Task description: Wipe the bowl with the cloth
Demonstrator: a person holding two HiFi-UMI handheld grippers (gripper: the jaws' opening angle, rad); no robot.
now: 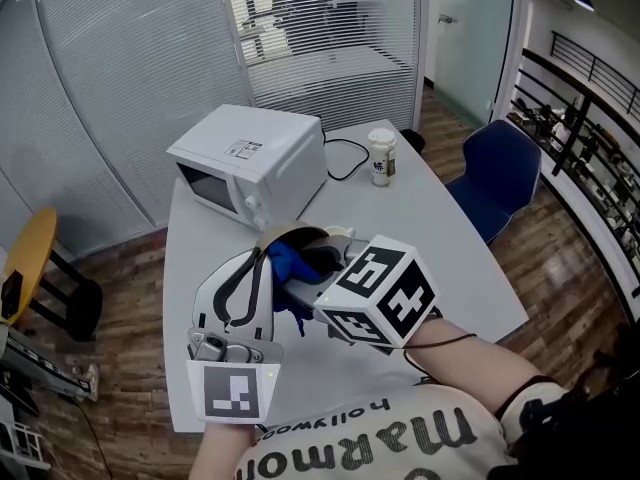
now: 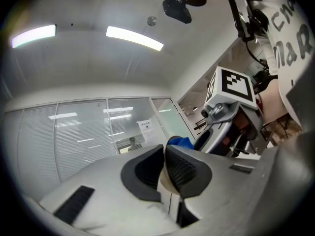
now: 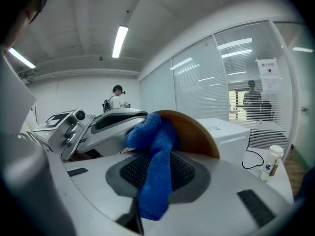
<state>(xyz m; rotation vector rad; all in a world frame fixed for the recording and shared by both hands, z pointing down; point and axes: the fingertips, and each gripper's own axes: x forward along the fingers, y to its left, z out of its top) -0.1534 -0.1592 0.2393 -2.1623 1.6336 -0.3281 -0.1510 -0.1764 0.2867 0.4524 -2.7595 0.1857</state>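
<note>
The bowl (image 1: 312, 238) is held tipped up on its edge over the near part of the desk (image 1: 430, 218), in front of the microwave (image 1: 250, 163), with its brown hollow (image 3: 197, 134) turned towards the right tongs (image 3: 158, 154). The left tongs (image 2: 165, 154) are nearly closed, and a thin pale strip of the bowl's rim (image 2: 166, 182) shows pinched between their pads. In the head view the left tongs (image 1: 262, 258) reach the bowl from the left.

The blue cloth (image 3: 153, 132) is clamped in the right tongs. One end hangs down over their pads and the bunched end lies against the inside of the bowl. In the head view the cloth (image 1: 285, 263) sits at the bowl's left side, between the two tools, and the right tongs (image 1: 298, 286) come in from the right below their marker cube. From the left gripper view we see a little of the cloth (image 2: 179, 141) just past the jaws.

The desk is light grey. The white microwave stands at its far left, and a black cable (image 1: 345, 158) runs along the top to the right of it. A small white bottle (image 1: 381, 157) stands just past the cable. A blue chair (image 1: 500, 173) is at the desk's right side and a yellow stool (image 1: 25, 263) is off to the left on the wooden floor (image 1: 130, 308). Glass walls with blinds (image 1: 320, 38) close the room behind, and a dark railing (image 1: 590, 88) runs along the right.
</note>
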